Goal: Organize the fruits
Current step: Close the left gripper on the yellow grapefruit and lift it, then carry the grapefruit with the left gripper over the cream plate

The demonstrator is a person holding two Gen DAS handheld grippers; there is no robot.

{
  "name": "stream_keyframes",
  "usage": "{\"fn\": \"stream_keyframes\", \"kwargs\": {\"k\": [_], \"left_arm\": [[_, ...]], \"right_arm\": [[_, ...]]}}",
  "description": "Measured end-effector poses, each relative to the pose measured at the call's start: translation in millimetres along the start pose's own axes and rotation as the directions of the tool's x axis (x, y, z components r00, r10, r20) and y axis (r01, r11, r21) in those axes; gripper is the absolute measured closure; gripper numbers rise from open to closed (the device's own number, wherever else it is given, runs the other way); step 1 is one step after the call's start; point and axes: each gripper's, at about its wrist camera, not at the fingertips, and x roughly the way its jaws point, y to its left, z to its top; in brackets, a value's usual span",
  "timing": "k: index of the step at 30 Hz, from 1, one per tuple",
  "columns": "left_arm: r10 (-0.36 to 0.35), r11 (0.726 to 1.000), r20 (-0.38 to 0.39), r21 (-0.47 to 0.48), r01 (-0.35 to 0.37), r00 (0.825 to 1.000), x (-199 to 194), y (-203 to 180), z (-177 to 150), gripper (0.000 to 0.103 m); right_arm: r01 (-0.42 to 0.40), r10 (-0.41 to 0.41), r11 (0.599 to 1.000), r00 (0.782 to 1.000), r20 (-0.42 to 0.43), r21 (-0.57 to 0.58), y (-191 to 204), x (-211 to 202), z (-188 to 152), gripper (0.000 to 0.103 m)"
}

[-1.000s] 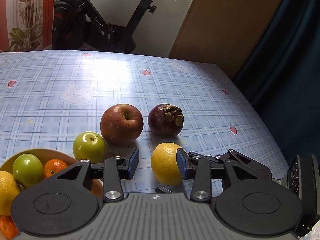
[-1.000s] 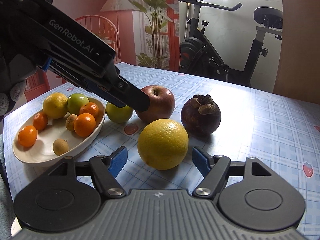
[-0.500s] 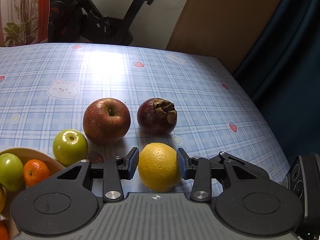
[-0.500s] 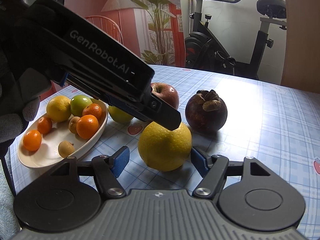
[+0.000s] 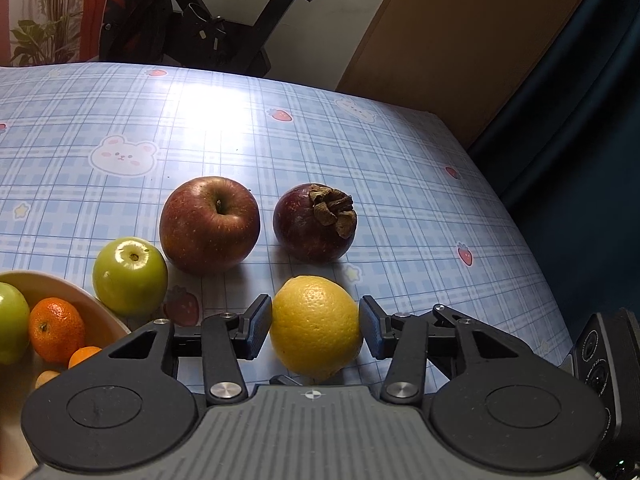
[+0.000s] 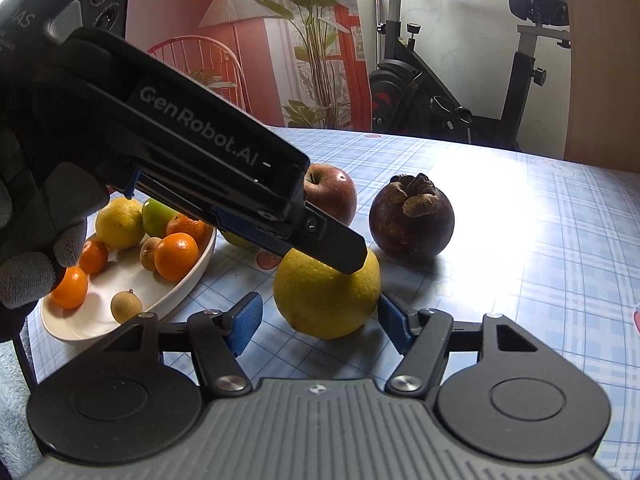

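Left fingers [image 5: 258, 326] closed against the lemon [image 5: 316, 326]; right fingers [image 6: 246, 322] open, flanking it without contact.
Lemon rests on the desk [image 5: 400, 168], apple [image 5: 210, 224] beyond.

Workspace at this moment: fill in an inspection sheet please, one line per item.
Surface: table under a blue plaid cloth.
Job's things: yellow citrus, red apple, mangosteen and green apple on the cloth; bowl holds small fruits.
Clutter: nothing seen.
Grippers: left gripper pads against the citrus; right gripper open around it, not touching.
Cables: nothing seen.
Surroundings: exercise bike, plant, chair.
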Motion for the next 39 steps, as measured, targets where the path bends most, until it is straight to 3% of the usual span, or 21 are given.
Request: {"fn": "stream_keyframes", "kwargs": {"k": [12, 27, 39], "left_arm": [[0.012, 1.0, 0.02, 0.02, -0.012, 1.0, -3.1, -3.8, -4.6, 0.052], [0.032, 0.999, 0.045, 0.032, -0.033, 0.999, -7.9, -6.8, -11.7, 0.052], [0.067, 0.998, 0.101, 0.01, -0.068, 0.993, -22.9, -8.2, -24.9, 0.052]], "right_arm": [[-0.035, 0.036, 0.997, 0.999, -0.009, 0.062, -11.1, -2.0, 1.2, 0.043], [-0.05, 0.05, 0.998, 0.999, -0.001, 0.049, -11.8, -4.9, 0.8, 0.044], [-0.108, 0.108, 0.994, 0.994, 0.018, 0.024, -9.8, -6.2, -2.7, 0.044]]}}
